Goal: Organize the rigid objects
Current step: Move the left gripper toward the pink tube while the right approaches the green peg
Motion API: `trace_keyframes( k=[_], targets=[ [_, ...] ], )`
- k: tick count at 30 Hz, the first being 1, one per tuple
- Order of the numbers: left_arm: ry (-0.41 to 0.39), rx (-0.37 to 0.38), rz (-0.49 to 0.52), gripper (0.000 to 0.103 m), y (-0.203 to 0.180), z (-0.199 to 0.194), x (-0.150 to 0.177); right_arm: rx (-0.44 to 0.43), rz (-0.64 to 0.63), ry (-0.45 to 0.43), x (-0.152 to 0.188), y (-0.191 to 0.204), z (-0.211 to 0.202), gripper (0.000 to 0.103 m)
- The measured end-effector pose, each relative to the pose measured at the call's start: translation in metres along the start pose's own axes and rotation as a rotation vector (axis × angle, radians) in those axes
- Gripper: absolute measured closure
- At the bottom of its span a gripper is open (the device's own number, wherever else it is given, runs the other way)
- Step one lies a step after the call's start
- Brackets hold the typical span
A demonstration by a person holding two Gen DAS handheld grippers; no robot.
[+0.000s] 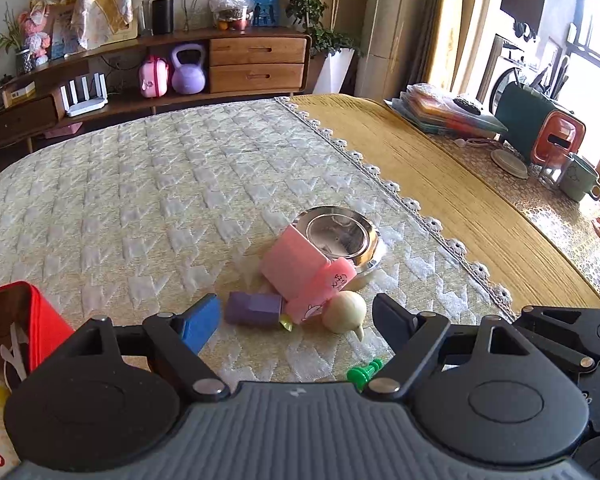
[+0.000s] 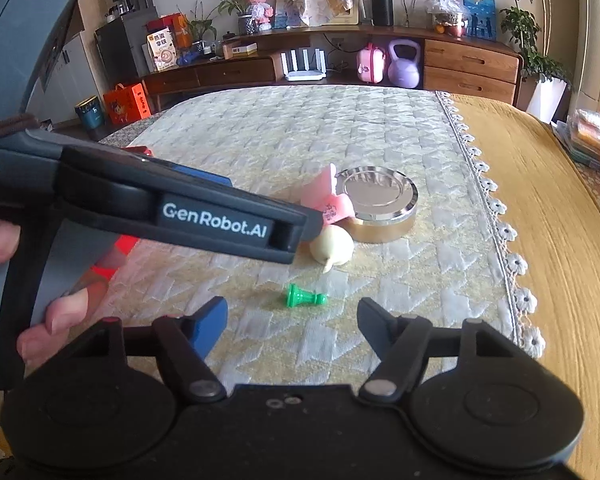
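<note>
My left gripper [image 1: 296, 320] is open and hangs low over the quilted cloth. Just ahead of its fingertips lie a purple block [image 1: 254, 309], a pink box [image 1: 294, 266], a pink tube [image 1: 324, 292] and a cream bulb-shaped toy [image 1: 344, 312]. None of them touches the pads. A round metal tin [image 1: 342, 236] stands behind the pink box. My right gripper [image 2: 292, 318] is open too, with a green chess pawn [image 2: 304, 298] lying on its side just beyond the fingertips. The cream toy [image 2: 334, 246] and the tin [image 2: 380, 204] lie farther off.
A red box [image 1: 20, 320] holding packets stands at the left. The left tool's body [image 2: 216, 220] and a hand [image 2: 52, 320] fill the left of the right wrist view. A yellow cloth [image 1: 440, 168] with clutter lies to the right, and a wooden sideboard [image 1: 256, 64] stands behind.
</note>
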State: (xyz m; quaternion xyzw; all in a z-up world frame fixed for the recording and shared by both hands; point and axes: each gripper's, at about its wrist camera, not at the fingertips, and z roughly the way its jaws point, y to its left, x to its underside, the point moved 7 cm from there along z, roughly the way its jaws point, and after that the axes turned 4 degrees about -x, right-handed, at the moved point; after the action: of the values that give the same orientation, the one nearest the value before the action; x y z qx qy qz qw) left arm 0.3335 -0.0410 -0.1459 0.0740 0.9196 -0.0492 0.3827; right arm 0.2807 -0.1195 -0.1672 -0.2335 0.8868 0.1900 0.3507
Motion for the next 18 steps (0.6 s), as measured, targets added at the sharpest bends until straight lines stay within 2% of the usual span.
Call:
trace_keyframes(
  k=[6, 9, 14, 18],
  targets=[
    [-0.023, 0.015, 0.046, 0.023, -0.007, 0.007, -0.003, 0.006, -0.010, -0.004, -0.003, -0.001, 0.011, 0.045],
    [-0.025, 0.025, 0.072, 0.038, -0.011, 0.010, -0.004, 0.009, -0.018, -0.004, -0.005, 0.000, 0.016, 0.050],
    [-0.028, 0.042, 0.120, 0.050, -0.019, 0.015, -0.003, 0.009, -0.015, -0.002, -0.005, -0.003, 0.023, 0.057],
    [-0.023, 0.056, 0.136, 0.065, -0.023, 0.020, -0.003, 0.012, -0.017, -0.008, -0.007, -0.003, 0.025, 0.061]
  ],
)
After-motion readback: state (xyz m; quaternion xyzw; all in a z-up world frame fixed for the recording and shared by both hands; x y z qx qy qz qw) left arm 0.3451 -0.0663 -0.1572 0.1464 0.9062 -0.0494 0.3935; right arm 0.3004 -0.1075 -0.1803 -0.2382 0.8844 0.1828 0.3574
